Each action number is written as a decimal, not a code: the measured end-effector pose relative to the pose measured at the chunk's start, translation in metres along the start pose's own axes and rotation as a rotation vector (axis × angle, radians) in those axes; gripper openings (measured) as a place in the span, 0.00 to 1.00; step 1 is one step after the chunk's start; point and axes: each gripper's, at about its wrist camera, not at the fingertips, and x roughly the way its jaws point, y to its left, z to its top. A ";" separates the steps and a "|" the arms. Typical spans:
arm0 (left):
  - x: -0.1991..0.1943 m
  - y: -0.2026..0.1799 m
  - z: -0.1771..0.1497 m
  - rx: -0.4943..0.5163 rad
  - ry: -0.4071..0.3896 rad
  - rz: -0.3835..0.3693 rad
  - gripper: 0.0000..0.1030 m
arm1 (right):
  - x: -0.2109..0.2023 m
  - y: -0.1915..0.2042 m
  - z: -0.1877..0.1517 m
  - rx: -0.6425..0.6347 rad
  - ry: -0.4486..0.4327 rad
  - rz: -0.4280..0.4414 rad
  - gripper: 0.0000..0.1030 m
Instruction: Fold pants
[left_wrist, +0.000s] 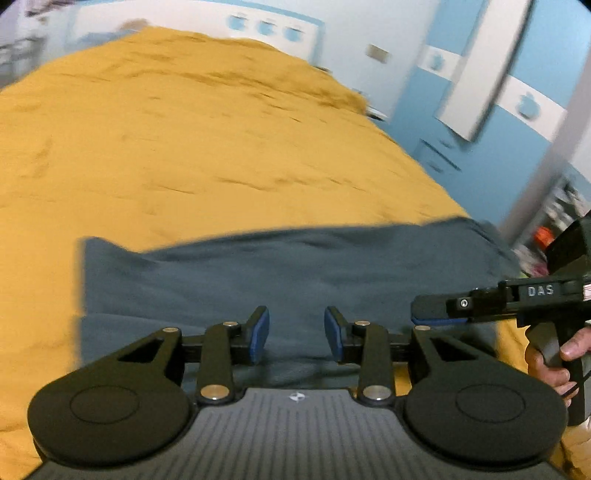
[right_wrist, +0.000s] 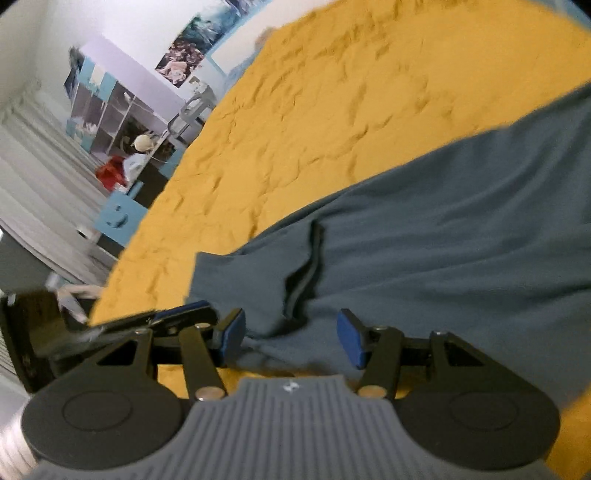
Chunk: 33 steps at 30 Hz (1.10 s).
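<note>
A: From the left wrist, the left gripper (left_wrist: 296, 334) hangs open over the pants (left_wrist: 295, 266), which lie flat on the yellow bedspread (left_wrist: 184, 147).

B: From the right wrist, the right gripper (right_wrist: 291, 338) is open too, gripping nothing; each should pinch both layers at the near hem.

- Our left gripper (left_wrist: 296, 334) tilts downward, its blue-padded jaws parted with nothing pinched between them.
- Our right gripper (right_wrist: 291, 338) tilts down too, jaws apart and wider, nothing clamped.
- In the left wrist view, our right hand (left_wrist: 554, 363) wraps the right gripper's handle at the right edge.
</note>
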 end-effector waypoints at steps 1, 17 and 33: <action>-0.002 0.008 0.002 -0.021 -0.011 0.022 0.39 | 0.014 -0.002 0.006 0.027 0.024 0.018 0.50; -0.058 0.097 -0.009 -0.223 -0.106 0.140 0.39 | 0.124 -0.031 0.032 0.302 0.110 0.136 0.03; -0.098 0.048 0.010 -0.193 -0.171 0.133 0.39 | -0.083 0.158 0.156 -0.197 -0.101 -0.041 0.02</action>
